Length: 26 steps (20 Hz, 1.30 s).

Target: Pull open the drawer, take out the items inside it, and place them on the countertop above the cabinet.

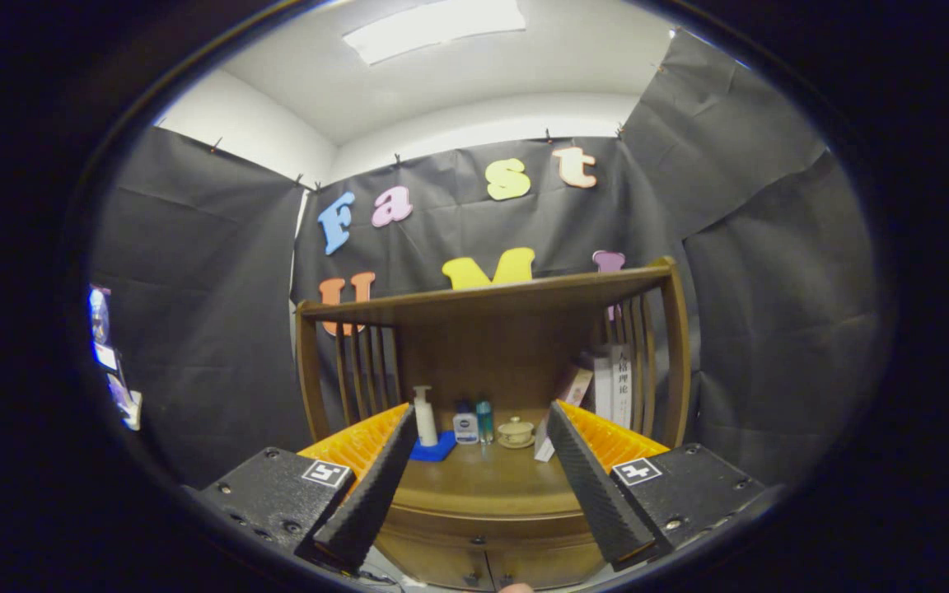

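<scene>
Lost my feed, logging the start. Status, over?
Gripper open, empty, fingers spread before the cabinet. Drawer front low between the fingers, shut, untouched. Countertop carries pump bottle, small bottles, lidded cup at back; front bare.

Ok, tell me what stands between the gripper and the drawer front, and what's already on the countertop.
Nothing visible lies between the open hand-held gripper and the drawer front just ahead of its fingers. The countertop carries a pump bottle, two small bottles, a lidded cup and books toward the back; its front part is bare.
</scene>
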### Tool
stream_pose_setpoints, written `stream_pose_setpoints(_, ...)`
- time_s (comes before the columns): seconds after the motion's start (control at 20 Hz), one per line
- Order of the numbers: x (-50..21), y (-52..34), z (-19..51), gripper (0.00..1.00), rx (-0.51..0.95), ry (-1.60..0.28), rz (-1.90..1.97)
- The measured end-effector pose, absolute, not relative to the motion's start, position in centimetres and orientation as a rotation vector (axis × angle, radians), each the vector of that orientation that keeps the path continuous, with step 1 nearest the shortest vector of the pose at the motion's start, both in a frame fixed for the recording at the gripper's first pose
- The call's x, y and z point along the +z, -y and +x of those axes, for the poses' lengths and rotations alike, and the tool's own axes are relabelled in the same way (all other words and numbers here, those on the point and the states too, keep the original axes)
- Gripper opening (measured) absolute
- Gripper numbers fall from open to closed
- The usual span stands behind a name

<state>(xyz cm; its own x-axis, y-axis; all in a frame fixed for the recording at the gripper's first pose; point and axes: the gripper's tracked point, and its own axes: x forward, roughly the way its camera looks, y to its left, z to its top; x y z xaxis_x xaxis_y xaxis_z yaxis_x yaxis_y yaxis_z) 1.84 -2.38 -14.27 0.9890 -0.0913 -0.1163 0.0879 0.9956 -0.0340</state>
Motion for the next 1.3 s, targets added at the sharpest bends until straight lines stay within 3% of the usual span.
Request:
stream_pose_setpoints(1.0,-38.2,4.1,5.9,1.0,-0.148,-0.365,-0.066)
stream_pose_setpoints(1.3,-44.9,6.1,7.4,0.91,-0.193,-0.49,-0.07)
